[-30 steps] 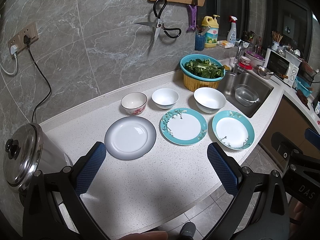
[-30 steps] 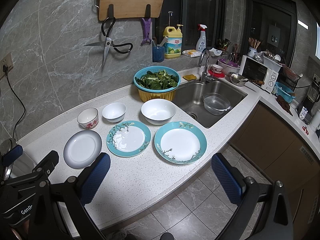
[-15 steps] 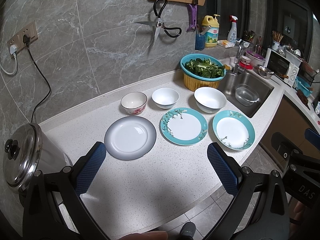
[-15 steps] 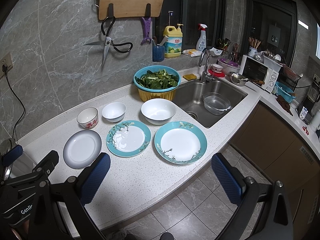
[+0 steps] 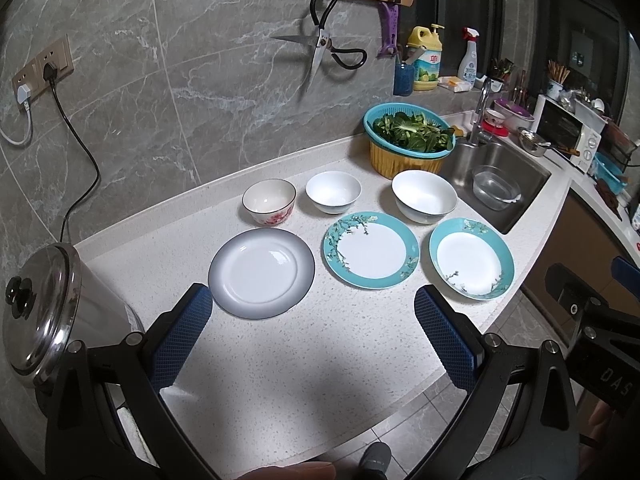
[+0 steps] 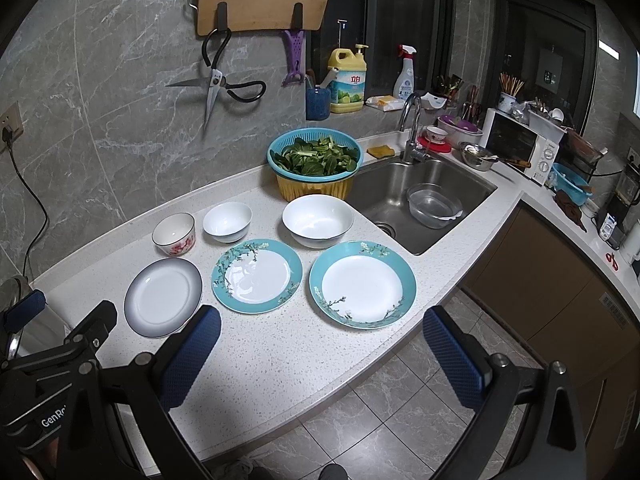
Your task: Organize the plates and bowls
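Hovering over the near edge of the white table (image 5: pixel 304 360), left tongs (image 5: pixel 312 320) and right tongs (image 6: pixel 320 336) both spread wide, gripping nothing. Lying in the front row, left to right: grey-rimmed plate (image 5: pixel 261 272) just ahead of the left tongs, teal flowered plate (image 5: pixel 371 249), second teal plate (image 6: pixel 362 284) nearest the sink (image 6: pixel 420 200). Standing behind them, each apart: red-flowered bowl (image 5: pixel 269 201), small white bowl (image 5: pixel 333 192), large white bowl (image 5: pixel 424 196), then the basket of greens (image 5: pixel 408 140) against the wall.
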`<state>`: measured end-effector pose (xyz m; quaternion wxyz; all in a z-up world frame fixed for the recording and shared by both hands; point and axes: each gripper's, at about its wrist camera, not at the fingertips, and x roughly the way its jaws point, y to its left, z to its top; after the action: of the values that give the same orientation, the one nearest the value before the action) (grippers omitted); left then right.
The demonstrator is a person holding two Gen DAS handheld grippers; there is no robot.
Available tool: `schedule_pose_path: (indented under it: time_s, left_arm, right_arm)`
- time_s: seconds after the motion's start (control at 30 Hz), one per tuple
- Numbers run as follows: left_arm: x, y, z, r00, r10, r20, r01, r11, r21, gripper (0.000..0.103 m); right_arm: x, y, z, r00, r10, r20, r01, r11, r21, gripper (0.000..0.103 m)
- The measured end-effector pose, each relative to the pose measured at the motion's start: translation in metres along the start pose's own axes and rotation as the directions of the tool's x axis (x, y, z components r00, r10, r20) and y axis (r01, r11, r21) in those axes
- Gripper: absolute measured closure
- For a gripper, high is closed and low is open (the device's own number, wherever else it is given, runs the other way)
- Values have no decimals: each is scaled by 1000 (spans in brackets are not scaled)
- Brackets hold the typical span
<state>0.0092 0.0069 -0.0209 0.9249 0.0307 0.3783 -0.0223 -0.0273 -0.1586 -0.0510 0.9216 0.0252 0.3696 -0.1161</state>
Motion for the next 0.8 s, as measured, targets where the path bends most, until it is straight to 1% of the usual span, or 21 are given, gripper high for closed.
schedule_pose_path:
  time_s: [0.03,0.1,0.13,0.2,0.23,0.27,0.3,0.33,0.4,0.43,0.47,0.53,0.6,0.7,0.77,0.8]
  left_arm:
    - [5,3,-2,1000,1,-5,-1,1000,-1,0]
    - [10,10,-4,1000,3,-12,-4,1000,-5,0]
    - [18,20,-6,1000,5,-18,-6,1000,-8,0]
    - [24,28,-7,999,9,-33,-9,1000,-14,0]
    - [27,31,-6,999,11,-39,-11,1000,-16,0]
    - [34,40,-10,999,16,-50,-17,1000,-25,0]
    - [40,48,-15,998,19,-62,-21,999,-36,0]
    - [45,55,-17,997,21,-75,-25,999,-45,0]
    - [62,74,-29,993,40,-108,-46,997,-57,0]
    - [71,83,-34,989,54,-135,-63,996,-57,0]
    - [80,94,-41,985,60,-160,-70,996,-57,0]
    - [100,117,-56,978,64,-198,-79,995,-65,0]
    - [117,139,-69,975,61,-215,-77,995,-66,0]
    - [140,168,-84,976,41,-214,-57,996,-67,0]
    - [153,183,-85,981,22,-191,-38,996,-81,0]
    - [161,188,-86,979,17,-203,-33,996,-78,0]
  right_arm:
    - [-2,1,1,1000,-1,-2,1,1000,0,0]
    - [7,1,-6,1000,-3,-10,3,1000,-1,0]
    - [12,3,-9,1000,-3,-15,3,1000,-1,0]
    - [15,9,-13,1000,-4,-21,4,1000,-2,0]
    - [22,15,-17,999,-4,-32,4,1000,-3,0]
    - [25,18,-17,999,-4,-35,4,1000,-4,0]
    - [28,23,-8,999,-4,-39,4,1000,-6,0]
    - [33,30,-8,998,1,-56,-2,1000,-6,0]
    - [44,37,-15,996,-1,-86,1,1000,-2,0]
    - [47,39,-14,995,1,-95,-1,1000,0,0]
    - [57,46,-20,993,1,-121,0,1000,4,0]
    - [69,56,-28,989,3,-149,-1,1000,10,0]
    - [81,67,-33,985,8,-175,-7,1000,11,0]
    - [97,84,-46,978,71,-196,-65,997,34,0]
    - [109,95,-57,963,190,-190,-178,981,79,0]
    - [114,98,-58,955,235,-182,-222,971,91,0]
